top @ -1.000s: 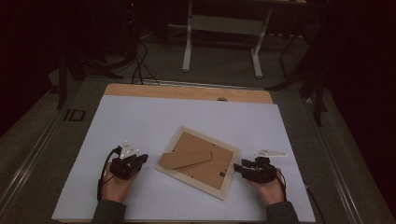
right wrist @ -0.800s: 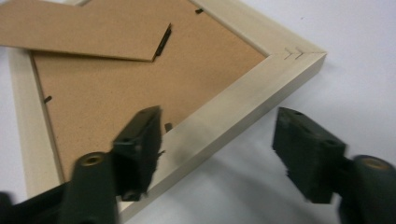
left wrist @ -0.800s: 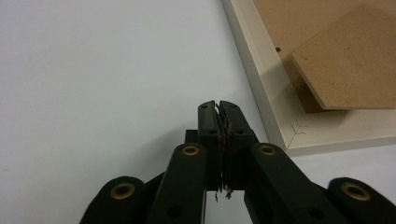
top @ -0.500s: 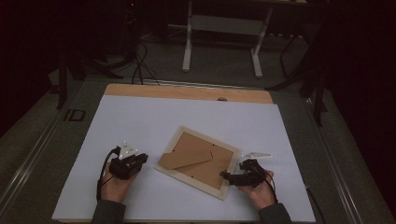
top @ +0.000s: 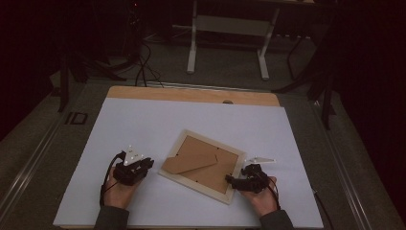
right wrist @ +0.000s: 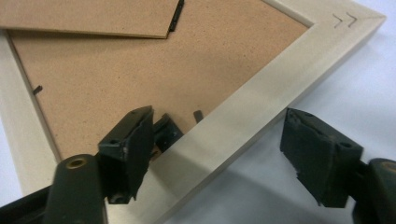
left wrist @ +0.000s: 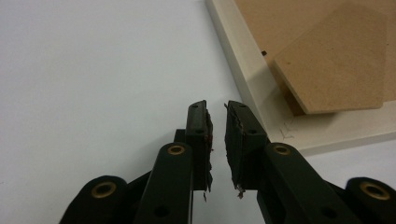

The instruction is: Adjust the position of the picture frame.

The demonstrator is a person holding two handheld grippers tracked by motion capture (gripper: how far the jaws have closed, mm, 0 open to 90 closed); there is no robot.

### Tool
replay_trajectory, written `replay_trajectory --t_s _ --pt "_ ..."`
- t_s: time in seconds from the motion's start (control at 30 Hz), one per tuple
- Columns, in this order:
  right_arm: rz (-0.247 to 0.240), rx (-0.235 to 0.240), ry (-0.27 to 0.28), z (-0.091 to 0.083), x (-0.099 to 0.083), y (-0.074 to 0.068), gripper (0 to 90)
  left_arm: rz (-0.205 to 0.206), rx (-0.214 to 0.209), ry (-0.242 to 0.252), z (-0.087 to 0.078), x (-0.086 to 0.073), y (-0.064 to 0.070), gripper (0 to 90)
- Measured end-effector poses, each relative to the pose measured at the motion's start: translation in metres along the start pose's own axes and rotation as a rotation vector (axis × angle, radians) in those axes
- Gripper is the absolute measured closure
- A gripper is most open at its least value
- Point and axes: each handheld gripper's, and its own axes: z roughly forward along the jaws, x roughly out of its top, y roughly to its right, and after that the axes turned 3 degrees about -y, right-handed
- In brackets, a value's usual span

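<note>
A dim room with 1 white table (top: pixel 143 124), dark floor around it. On it lies 1 picture frame (top: pixel 203 165), back up, near the front edge. The right gripper (right wrist: pixel 224 154) gapes wide astride the frame's rail. The left gripper (left wrist: pixel 215 140), jaws nearly closed and empty, sits just beside the frame.

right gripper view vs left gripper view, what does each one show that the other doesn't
Right gripper view: the right gripper, jaws open astride the picture frame's rail, small black turn clips on the backing board, and two arrow marks at a corner.

Left gripper view: the left gripper, jaws nearly shut on nothing, beside the frame over bare white table.

Both: the pale frame face down, its brown backing and the easel stand.
</note>
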Motion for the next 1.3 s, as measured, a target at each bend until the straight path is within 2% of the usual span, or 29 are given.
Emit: replay_trajectory --t_s 0.23,0.53,0.7,0.73,0.87,0.93,1.03,1.1,1.2,1.3 --pt "0.022 -0.021 0.020 0.003 0.004 -0.006 35.3 0.001 0.001 0.010 -0.002 0.000 0.000 80.0" --pt "0.055 -0.031 0.032 0.005 0.005 -0.010 40.0 0.002 -0.018 0.029 -0.007 0.001 0.001 80.0" --pt "0.061 -0.041 0.041 0.007 0.007 -0.013 42.3 0.021 -0.030 0.029 -0.011 -0.001 0.004 79.9" --pt "0.062 -0.043 0.042 0.008 0.008 -0.014 42.7 0.037 -0.038 0.023 -0.014 -0.003 0.004 79.9" --pt "0.060 -0.041 0.038 0.009 0.011 -0.014 43.1 0.049 -0.062 0.012 -0.019 -0.010 0.005 80.0" --pt "0.059 -0.040 0.034 0.010 0.012 -0.014 43.3 0.064 -0.061 0.000 -0.021 -0.012 0.007 79.9" --pt "0.058 -0.040 0.031 0.011 0.014 -0.014 43.9 0.064 -0.067 -0.020 -0.020 -0.016 0.011 80.0" --pt "0.053 -0.042 0.030 0.012 0.015 -0.015 44.2 0.087 -0.078 -0.040 -0.019 -0.017 0.015 81.2" --pt "0.049 -0.041 0.023 0.013 0.018 -0.015 44.7 0.129 -0.074 -0.065 -0.016 -0.017 0.021 84.1" --pt "0.036 -0.042 0.018 0.015 0.021 -0.015 45.1 0.137 -0.072 -0.082 -0.013 -0.018 0.022 87.4"
